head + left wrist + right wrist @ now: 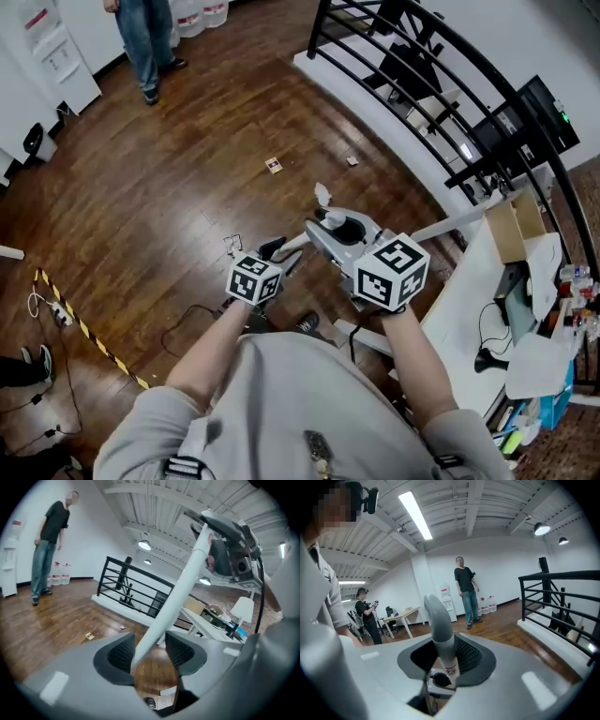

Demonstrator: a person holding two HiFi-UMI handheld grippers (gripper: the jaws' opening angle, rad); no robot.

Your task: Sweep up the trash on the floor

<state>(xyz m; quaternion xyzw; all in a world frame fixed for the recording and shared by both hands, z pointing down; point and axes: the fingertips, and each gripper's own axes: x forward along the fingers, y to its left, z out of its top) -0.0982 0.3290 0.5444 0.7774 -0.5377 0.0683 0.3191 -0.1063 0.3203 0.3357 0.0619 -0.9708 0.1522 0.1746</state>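
A long white pole (178, 592) with a grey curved handle (438, 620) at its top is the sweeping tool. My right gripper (443, 660) is shut on that grey handle, out in front of me in the head view (342, 230). My left gripper (150, 651) is lower on the pole. Its jaws are open with the pole between them, close to the left pad and with a gap to the right pad. In the head view the left gripper (277, 251) is left of the right one. Trash on the wooden floor: a small card (273, 165), a small scrap (352, 160) and a white crumpled piece (322, 194).
A black railing (450, 84) runs along the right above a white ledge. A cluttered white table (469, 281) stands at the right beside me. A person (145, 37) stands at the far left. Yellow-black tape (84, 328) and cables lie on the floor at the left.
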